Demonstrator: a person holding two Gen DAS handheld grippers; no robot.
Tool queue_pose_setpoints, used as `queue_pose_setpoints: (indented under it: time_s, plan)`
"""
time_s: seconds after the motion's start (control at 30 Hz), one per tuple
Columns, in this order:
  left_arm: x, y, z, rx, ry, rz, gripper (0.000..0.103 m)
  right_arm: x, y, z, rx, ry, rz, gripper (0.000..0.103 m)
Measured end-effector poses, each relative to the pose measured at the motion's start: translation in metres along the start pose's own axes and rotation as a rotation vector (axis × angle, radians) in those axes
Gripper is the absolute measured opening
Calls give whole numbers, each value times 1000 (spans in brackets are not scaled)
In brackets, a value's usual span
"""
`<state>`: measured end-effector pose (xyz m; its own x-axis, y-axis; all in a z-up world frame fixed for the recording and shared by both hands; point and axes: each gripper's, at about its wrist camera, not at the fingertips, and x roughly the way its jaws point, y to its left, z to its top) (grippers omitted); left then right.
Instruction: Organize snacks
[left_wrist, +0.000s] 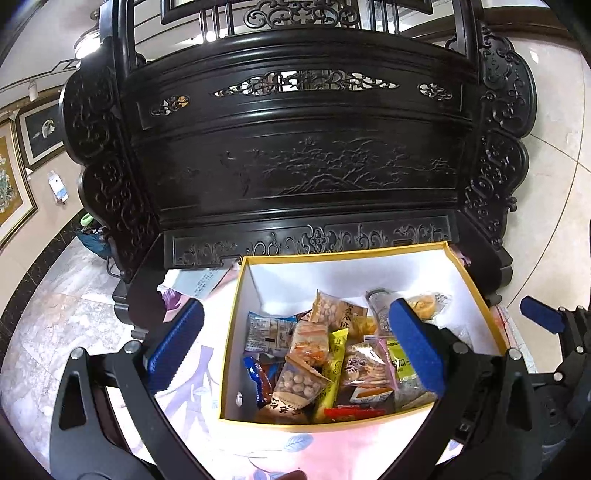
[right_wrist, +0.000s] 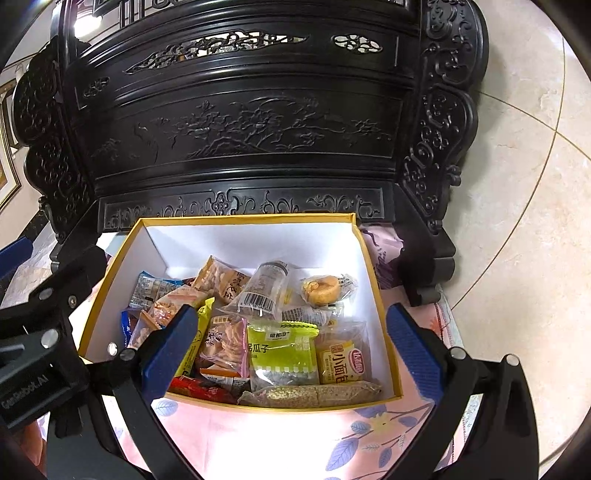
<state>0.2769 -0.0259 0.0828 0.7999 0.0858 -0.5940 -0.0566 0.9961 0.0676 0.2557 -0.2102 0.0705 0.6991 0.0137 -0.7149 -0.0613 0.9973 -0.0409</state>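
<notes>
On the pink floral cloth (right_wrist: 258, 435) covering the tabletop, I see the yellow-rimmed white cardboard box (right_wrist: 376, 306) sitting just in front of a dark carved wooden screen (right_wrist: 240, 125). The box is filled with wrapped snacks: a green sunflower-seed packet (right_wrist: 282, 350), an orange small-bread packet (right_wrist: 340, 362), a pink rice-cracker packet (right_wrist: 223, 343) and a clear-wrapped yellow pastry (right_wrist: 321, 290). My left gripper (left_wrist: 295, 343) hangs above the box with its blue-padded jaws spread wide, holding nothing. My right gripper (right_wrist: 291, 350) is likewise wide open and empty, hovering over the box's near edge.
</notes>
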Motion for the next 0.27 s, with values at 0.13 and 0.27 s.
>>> queue_pose_setpoints:
  time_s: [0.13,0.27]
  plan:
    - [0,0,1,-2,5,-5,101,1,0,0,0,5,1,102]
    - [0,1,1,-6,8,-5,101,1,0,0,-1,7,4,102]
